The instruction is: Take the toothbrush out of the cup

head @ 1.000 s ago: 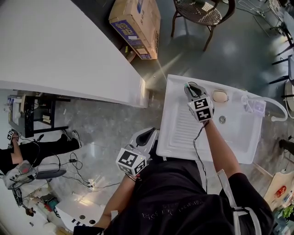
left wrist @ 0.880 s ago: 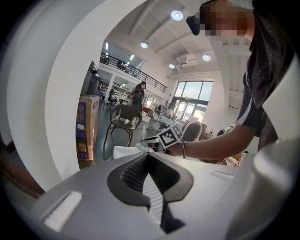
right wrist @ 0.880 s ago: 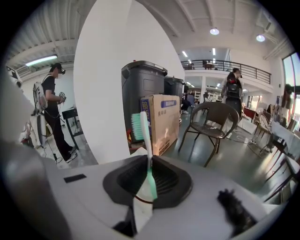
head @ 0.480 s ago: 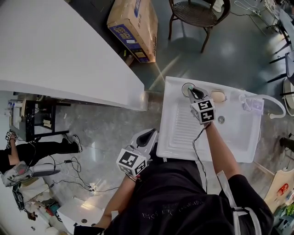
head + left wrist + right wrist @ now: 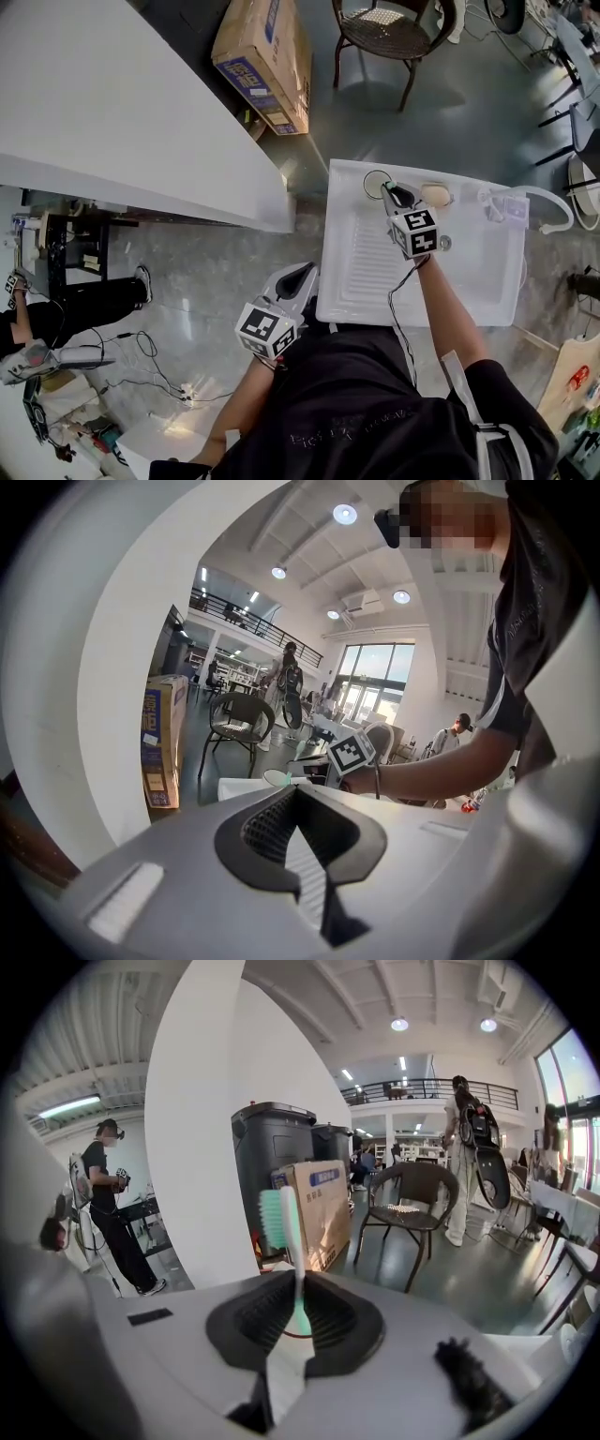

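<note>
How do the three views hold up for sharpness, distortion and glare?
Head view: sharp, edges bowed, a light streak on the floor. Right gripper view: heavy fisheye with black corners, toothbrush crisp in the right gripper. Left gripper view: same fisheye, ceiling lamps flaring, mosaic patch at top.

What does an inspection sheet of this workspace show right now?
Surface: white sink unit with a ribbed drainboard.
Job's things: toothbrush clamped upright, bristles up; cup at the sink's back edge.
Clutter: soap beside the cup.
Grippers: right gripper, fingers shut on toothbrush; left gripper shut, empty, off the sink.
Cables: black cable along right wrist; loose cables on floor.
Surroundings: cardboard box, chair, white counter.
</note>
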A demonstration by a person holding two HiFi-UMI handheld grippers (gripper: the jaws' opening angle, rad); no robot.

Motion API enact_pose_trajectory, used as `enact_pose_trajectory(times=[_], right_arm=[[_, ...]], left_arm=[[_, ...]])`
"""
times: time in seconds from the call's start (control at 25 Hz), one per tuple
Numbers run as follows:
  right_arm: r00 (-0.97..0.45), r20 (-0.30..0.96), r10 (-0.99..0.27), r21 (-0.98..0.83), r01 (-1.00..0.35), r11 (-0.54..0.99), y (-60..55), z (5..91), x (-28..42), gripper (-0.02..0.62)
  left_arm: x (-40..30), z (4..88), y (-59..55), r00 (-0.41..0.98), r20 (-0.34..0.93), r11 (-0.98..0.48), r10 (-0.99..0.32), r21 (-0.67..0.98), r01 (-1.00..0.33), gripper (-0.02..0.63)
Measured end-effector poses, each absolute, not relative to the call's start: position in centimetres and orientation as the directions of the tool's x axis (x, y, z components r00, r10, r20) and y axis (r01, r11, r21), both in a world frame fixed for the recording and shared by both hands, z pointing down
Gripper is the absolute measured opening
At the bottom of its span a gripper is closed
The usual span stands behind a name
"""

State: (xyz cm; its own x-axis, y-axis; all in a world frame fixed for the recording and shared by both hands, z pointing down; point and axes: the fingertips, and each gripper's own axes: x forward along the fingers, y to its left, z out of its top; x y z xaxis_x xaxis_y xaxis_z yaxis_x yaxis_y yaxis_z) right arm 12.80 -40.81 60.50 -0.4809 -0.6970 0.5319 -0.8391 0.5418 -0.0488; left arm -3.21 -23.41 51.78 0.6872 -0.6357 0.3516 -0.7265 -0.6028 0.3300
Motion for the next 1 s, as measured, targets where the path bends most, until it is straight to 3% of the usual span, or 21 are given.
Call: enact_pose_trajectory(times=[1.0], right_arm=[[-0.467,0.424,-0.776,0.017,-0.852,0.523,-36.9,51.6,13.6,0.037]], left_arm=[[-0.7,49.9,-24.6,0.778,0.282,-0.727,-0.561,0.282,-0.626,0.009]])
